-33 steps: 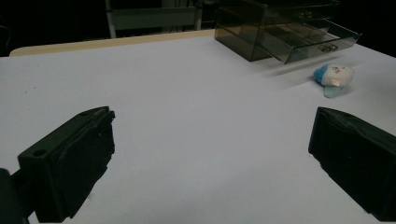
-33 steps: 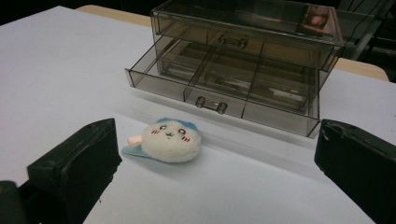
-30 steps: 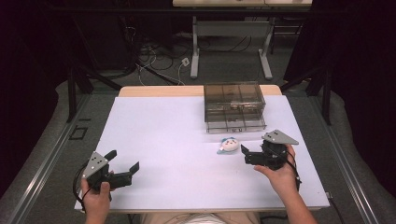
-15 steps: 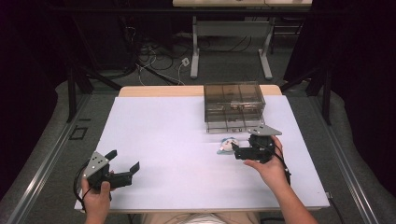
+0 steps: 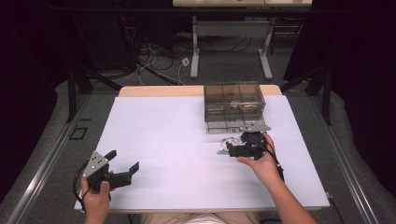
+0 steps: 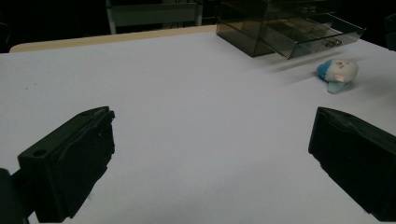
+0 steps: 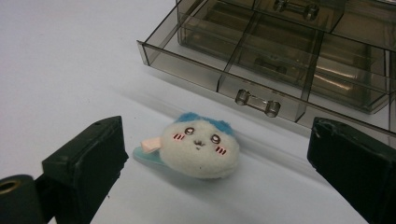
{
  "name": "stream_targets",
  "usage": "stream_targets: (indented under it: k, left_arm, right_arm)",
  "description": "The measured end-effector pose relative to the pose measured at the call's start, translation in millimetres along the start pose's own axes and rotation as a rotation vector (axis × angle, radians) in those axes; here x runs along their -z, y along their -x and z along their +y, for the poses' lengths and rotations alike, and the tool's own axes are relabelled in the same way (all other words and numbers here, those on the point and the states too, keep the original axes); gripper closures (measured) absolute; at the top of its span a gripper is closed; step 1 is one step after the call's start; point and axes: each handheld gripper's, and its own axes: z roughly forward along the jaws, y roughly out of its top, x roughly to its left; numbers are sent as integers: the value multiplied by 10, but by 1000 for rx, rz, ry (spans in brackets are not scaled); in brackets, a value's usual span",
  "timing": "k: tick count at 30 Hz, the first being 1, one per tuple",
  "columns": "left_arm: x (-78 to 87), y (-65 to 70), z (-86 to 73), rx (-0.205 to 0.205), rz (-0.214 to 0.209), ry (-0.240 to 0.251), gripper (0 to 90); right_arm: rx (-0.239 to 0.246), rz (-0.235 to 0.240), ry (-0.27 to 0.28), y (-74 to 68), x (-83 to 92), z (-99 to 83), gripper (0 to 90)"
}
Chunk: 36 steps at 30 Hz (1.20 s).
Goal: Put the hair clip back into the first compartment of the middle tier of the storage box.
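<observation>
A small plush toy point(image 7: 198, 147) with a white face and a blue top lies on the white table sheet point(image 5: 168, 135), just in front of the drawer box. My right gripper point(image 5: 229, 149) is low over the sheet with its jaws on either side of the toy point(image 5: 224, 145). The jaws have just been closing a little, and the pads stand well clear of the toy. My left gripper point(image 5: 123, 160) is open near the front left of the table with nothing between its fingers. From there the toy point(image 6: 338, 72) lies far off at the right.
A smoky clear drawer box point(image 5: 233, 105) stands at the back right of the sheet. Its lower drawer point(image 7: 219, 60) is pulled out towards the toy, with divided compartments and a small handle point(image 7: 258, 102). Table legs and cables lie beyond the far edge.
My right gripper has moved left and slightly down to the plush toy, which now lies between its jaws. The left gripper has stayed in place.
</observation>
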Motion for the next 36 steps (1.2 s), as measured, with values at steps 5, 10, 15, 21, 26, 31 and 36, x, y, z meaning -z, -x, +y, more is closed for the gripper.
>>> stream_targets:
  k: [5, 10, 15, 21, 26, 31, 36]
  left_arm:
    - [-5, -5, -1, -2, 2, -3, 4]
    - [-11, -6, -6, -2, 2, -8, 4]
    - [-13, -12, -9, -6, 4, -10, 4]
    - [-14, -16, -12, -4, 6, -12, 4]
    - [-15, -19, -13, -2, 6, -14, 4]
    - [-21, -29, -17, -8, 7, -19, 4]
    - [-25, -28, -22, 0, 6, -20, 4]
  right_arm:
    - [-3, 1, -16, 14, -59, -4, 48]
    - [-26, 13, -50, 36, -134, -9, 54]
    - [-39, 23, -74, 33, -203, -20, 55]
    - [-52, 37, -103, 38, -287, -35, 57]
    - [-64, 39, -128, 43, -354, -42, 58]
    - [-83, 41, -153, 55, -422, -54, 62]
    - [-102, 49, -169, 60, -471, -62, 66]
